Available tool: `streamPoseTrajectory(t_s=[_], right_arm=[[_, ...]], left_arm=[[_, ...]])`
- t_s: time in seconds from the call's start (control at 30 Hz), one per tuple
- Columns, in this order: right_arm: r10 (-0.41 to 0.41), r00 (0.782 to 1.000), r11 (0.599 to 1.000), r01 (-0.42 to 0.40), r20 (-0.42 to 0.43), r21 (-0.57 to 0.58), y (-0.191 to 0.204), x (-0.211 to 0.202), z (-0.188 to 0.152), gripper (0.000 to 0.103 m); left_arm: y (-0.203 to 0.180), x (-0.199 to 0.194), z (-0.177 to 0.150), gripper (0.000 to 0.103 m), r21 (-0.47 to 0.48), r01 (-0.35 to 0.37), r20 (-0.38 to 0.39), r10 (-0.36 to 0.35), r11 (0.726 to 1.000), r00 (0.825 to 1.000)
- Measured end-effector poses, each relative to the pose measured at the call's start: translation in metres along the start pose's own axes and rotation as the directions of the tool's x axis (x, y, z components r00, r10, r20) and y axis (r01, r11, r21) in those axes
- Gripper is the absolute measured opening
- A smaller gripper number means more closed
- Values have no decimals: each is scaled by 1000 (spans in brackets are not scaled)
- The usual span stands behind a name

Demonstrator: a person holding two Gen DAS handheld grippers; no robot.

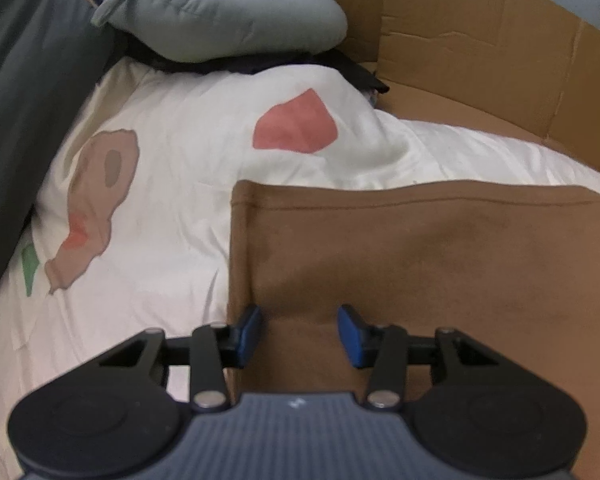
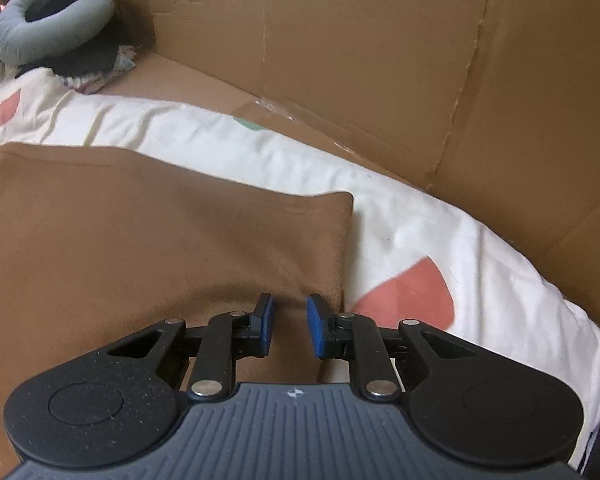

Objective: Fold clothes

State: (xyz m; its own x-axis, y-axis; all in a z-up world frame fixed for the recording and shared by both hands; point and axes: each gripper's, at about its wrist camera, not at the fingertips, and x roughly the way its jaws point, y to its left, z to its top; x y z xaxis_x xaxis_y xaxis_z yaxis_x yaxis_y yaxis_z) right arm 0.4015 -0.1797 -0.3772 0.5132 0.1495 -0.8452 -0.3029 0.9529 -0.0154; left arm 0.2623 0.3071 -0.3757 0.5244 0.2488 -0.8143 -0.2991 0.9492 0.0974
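A brown garment (image 1: pixel 440 264) lies flat on a white bedspread, with a stitched hem along its far edge. In the left wrist view my left gripper (image 1: pixel 299 320) hovers over the garment's left edge with its blue pads (image 1: pixel 249 330) apart and nothing pinched. The same brown garment (image 2: pixel 160 232) fills the left half of the right wrist view, its right corner pointing away from me. My right gripper (image 2: pixel 290 314) sits over the cloth close to that right edge. Its blue pads (image 2: pixel 315 326) stand a narrow gap apart, with cloth showing below the gap but not pressed.
The white bedspread (image 1: pixel 172 168) carries pink and tan printed shapes. Cardboard walls (image 2: pixel 340 60) rise along the far and right sides. A grey ring cushion (image 1: pixel 220 12) lies on dark clothes at the far left, beside a dark fabric surface (image 1: pixel 28 100).
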Motion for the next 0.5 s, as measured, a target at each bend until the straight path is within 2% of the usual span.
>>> streamPoseTrajectory(t_s=[0.23, 0.4, 0.5], right_arm=[[-15, 1000, 1000, 15, -9, -5, -1, -15, -4, 24], [62, 998, 998, -63, 27, 16, 1, -44, -5, 27], [104, 994, 995, -104, 15, -1, 12, -50, -17, 28]], left_arm=[[-3, -24, -3, 43, 9, 4, 20, -4, 1000, 1000], [-4, -49, -14, 46, -16, 48, 23, -48, 999, 999], [-6, -58, -25, 48, -18, 63, 20, -63, 998, 998]])
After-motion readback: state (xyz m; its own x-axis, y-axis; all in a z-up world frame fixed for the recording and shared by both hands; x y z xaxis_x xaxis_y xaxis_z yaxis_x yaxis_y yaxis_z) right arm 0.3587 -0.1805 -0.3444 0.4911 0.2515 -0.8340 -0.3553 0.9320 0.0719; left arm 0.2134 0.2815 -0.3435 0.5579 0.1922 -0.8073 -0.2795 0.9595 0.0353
